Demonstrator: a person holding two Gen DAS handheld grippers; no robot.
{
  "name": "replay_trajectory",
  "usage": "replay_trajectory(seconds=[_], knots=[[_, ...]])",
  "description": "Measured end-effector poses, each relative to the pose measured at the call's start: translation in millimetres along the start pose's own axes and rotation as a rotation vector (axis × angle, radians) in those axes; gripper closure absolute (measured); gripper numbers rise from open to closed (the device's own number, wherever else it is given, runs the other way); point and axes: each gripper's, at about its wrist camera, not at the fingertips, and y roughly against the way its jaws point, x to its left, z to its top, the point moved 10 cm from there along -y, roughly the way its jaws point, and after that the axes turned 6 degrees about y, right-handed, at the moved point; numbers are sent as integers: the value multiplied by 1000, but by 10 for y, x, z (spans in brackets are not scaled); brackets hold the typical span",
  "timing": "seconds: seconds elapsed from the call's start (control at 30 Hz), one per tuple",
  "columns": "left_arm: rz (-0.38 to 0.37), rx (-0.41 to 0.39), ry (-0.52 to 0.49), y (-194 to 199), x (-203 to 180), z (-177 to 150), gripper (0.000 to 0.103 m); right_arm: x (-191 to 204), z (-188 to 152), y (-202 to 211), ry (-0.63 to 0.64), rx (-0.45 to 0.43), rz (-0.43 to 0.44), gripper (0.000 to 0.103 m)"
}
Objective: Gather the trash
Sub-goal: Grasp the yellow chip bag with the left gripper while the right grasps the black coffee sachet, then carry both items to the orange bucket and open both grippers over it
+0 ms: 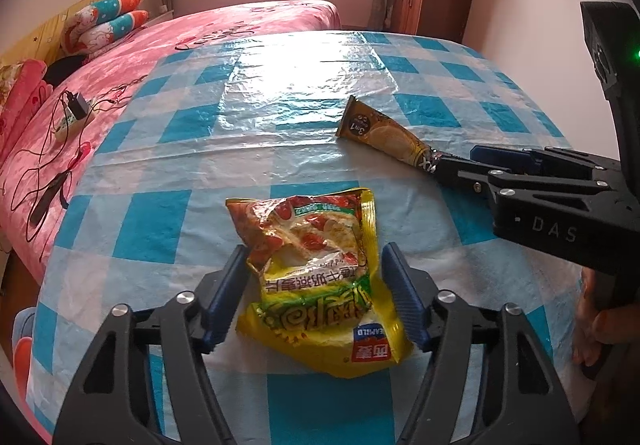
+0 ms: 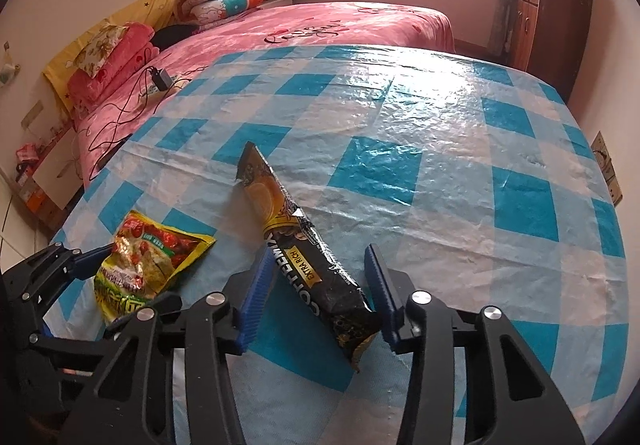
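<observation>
Left wrist view has the left hand-held gripper (image 1: 314,297) angled down over a crumpled yellow snack bag (image 1: 316,285) lying on the bench (image 1: 280,105), which wears a blue-and-white checked plastic cover. Its 2 blue pads sit either side of the bag, the left one right up against the crinkled edge and the right one just clear, so the jaws look apart and not clamped. Over on the right, the right hand-held gripper (image 2: 316,299) straddles the dark end of a long coffee-mix sachet (image 2: 304,245), which lies flat and pointing away toward the bed (image 2: 360,25). Gaps show between both pads and the sachet, so that one is apart too. Both wrappers sit near each other at the near edge of the bench. Behind it, a charger (image 1: 76,105) with tangled cables rests on the pink bedspread.
</observation>
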Motion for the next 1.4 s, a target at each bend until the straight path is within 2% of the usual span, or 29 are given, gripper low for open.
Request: replay_trajectory(seconds=[0.13,0.33,0.6,0.93,1.17,1.4], knots=[[-6,-9,-1,24,19,-5,46,13,-26,17,-2,1,-5,67],[-32,-13,7,65,55,-1,55,61,-67,45,-6,0,-20,70],[-56,-20,16,122,107,-41,59,153,-128,92,7,-5,-42,77],[-76,-25,44,206,238,-96,61,285,-214,173,27,-13,-73,80],[-82,-53,59,332,342,-89,61,419,-234,249,44,-28,-82,86],[-87,-74,80,453,477,-98,61,551,-237,325,55,-44,-92,88]])
